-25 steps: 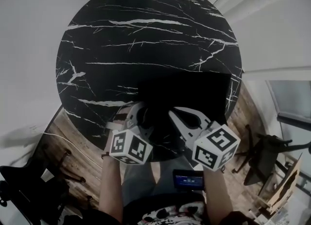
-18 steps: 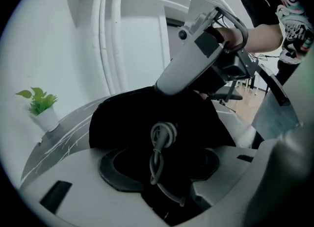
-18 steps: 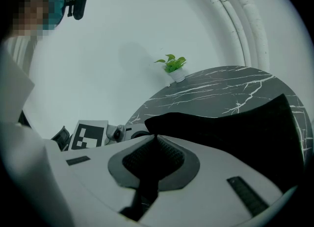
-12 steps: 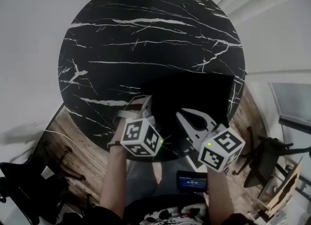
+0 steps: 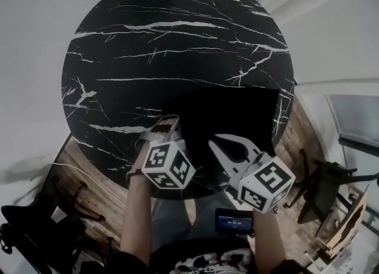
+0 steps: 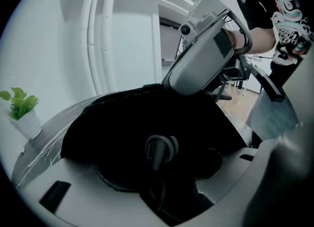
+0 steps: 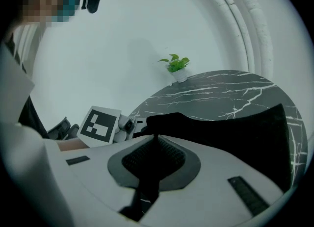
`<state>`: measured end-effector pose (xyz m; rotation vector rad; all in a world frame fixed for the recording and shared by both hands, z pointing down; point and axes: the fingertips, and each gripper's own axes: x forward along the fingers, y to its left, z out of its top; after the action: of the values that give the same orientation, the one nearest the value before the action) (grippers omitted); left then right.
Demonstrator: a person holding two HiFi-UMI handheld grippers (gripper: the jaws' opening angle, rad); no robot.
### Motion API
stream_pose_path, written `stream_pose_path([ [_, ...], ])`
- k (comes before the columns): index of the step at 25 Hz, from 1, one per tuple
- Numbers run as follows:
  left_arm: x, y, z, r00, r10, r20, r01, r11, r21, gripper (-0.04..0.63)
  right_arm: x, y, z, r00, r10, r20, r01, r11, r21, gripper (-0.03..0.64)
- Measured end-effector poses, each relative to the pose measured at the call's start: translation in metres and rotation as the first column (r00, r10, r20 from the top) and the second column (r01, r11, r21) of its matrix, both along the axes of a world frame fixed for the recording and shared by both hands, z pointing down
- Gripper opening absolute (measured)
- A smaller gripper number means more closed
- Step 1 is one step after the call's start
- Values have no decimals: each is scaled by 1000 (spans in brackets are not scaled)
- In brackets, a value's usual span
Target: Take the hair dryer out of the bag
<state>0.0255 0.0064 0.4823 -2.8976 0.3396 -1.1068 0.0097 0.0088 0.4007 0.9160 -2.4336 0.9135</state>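
1. Table (image 5: 177, 42): round, black marble with white veins; fills most of the head view.
2. Bag (image 5: 237, 119): black, lies on the near right part of the table and reaches its rim; too dark from above to make out seams or opening.
3. Hair dryer: shows in no view; hidden, the bag's inside unreadable.
4. Left gripper (image 6: 164, 172): at the bag's near left corner; jaws drawn narrow on a dark pull tab (image 6: 156, 160) that hangs from a small grey ring (image 6: 171, 145) on the bag; tab's lower end lost in shadow between them.
5. Right gripper (image 7: 158, 140): at the bag's near edge, just right of the left one; pads pressed together, pinching a fold of black bag fabric that rises above the tips.
6. Potted plant (image 7: 177, 71): small, in a white pot, stands at the table's far rim; cropped in the head view.
7. Small lit screen (image 5: 234, 221): below the grippers, near the person's lap; print too small to read.
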Motion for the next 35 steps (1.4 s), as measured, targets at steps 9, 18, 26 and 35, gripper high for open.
stream_pose_path([
  [9, 2, 0, 1, 1000, -10, -16, 10, 1000, 19, 221, 0, -1, -21, 999, -33, 31, 31, 997, 66, 81],
  [18, 1, 2, 0, 1000, -23, -9, 24, 999, 37, 213, 62, -24, -3, 965, 140, -221, -95, 974, 203, 140],
  [26, 1, 1, 1, 999, -28, -46, 29, 999, 18, 213, 117, -33, 6, 889, 306, -340, -212, 935, 284, 170],
  [35, 1, 1, 1, 997, -28, -73, 28, 1000, -3, 213, 154, -26, 30, 832, 393, -391, -320, 917, 240, 212],
])
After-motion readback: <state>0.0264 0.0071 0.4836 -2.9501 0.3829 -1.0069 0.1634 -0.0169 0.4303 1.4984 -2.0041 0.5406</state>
